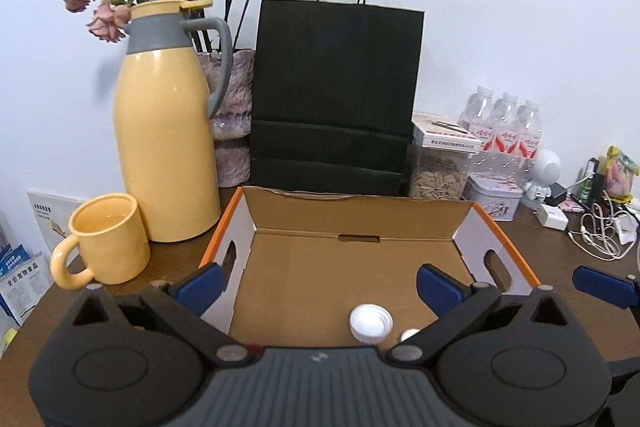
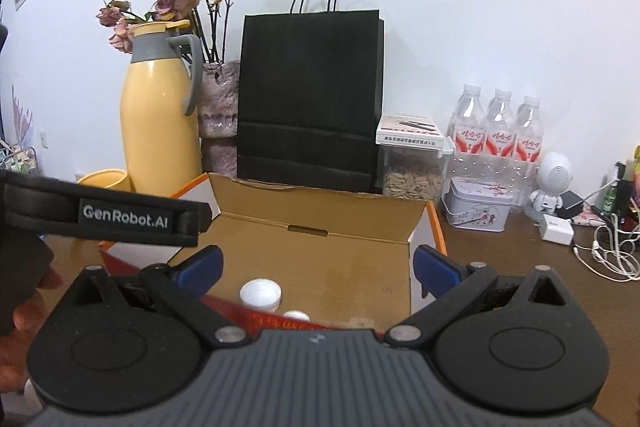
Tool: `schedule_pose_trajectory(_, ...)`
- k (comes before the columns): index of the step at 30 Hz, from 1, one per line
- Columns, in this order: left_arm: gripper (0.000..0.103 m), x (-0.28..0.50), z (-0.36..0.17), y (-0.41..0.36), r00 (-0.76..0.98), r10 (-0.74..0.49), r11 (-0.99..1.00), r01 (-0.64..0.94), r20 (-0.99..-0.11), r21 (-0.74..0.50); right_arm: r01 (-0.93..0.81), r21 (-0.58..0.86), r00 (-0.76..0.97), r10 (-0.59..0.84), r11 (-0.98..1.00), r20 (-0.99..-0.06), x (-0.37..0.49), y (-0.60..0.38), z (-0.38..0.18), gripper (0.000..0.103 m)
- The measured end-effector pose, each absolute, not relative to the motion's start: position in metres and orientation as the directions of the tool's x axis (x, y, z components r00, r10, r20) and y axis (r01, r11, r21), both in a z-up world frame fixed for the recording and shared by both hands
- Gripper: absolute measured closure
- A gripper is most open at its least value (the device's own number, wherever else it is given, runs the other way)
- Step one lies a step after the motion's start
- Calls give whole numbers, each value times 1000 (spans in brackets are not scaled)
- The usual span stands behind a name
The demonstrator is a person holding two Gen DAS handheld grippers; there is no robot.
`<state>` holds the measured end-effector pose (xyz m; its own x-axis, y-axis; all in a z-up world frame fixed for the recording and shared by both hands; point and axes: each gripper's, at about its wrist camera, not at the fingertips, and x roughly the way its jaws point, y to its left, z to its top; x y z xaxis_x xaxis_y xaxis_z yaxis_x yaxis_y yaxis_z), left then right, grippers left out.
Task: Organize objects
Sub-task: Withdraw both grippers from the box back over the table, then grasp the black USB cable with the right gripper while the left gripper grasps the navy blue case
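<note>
Both wrist views look forward and slightly down from just above the near edge of the open cardboard box [image 1: 356, 267], facing the white wall. The right view sits further right. Both share the black bag [image 1: 336, 95] and yellow jug [image 2: 160, 115].

Box [image 1: 352, 259] open above, jug [image 1: 164, 131] left

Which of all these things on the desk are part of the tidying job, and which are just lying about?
Part of the job:
- cardboard box, open
- white-capped bottle and a smaller white cap inside it
- left tool and right tool, both open and empty

Seemingly just lying about:
- yellow jug
- yellow mug
- black paper bag
- water bottles
- tin
- cables
</note>
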<state>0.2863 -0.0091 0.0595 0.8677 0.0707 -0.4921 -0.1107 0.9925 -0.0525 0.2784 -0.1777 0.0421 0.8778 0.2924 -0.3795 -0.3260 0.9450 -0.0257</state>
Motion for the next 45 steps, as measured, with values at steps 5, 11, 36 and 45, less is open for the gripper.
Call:
schedule_pose_trajectory(5, 0, 249, 61, -7, 871, 64, 991, -113, -488, -72, -322, -29, 883, 289, 946, -370, 244, -183, 41, 0)
schedule_pose_trajectory(11, 0, 206, 59, -1, 866, 61, 988, -123, -496, -94, -326, -21, 875, 293, 945, -384, 206, -191, 36, 0)
schedule_pose_trajectory(36, 0, 86, 16, -3, 825, 72, 989, -131, -560, -66, -351, -40, 805, 280, 936, -523, 100, -220, -16, 0)
schedule_pose_trajectory(45, 0, 73, 2, -4, 804, 63, 991, -120, -591, -59, -415, 54, 715, 362, 908, -598, 107, -217, -38, 53)
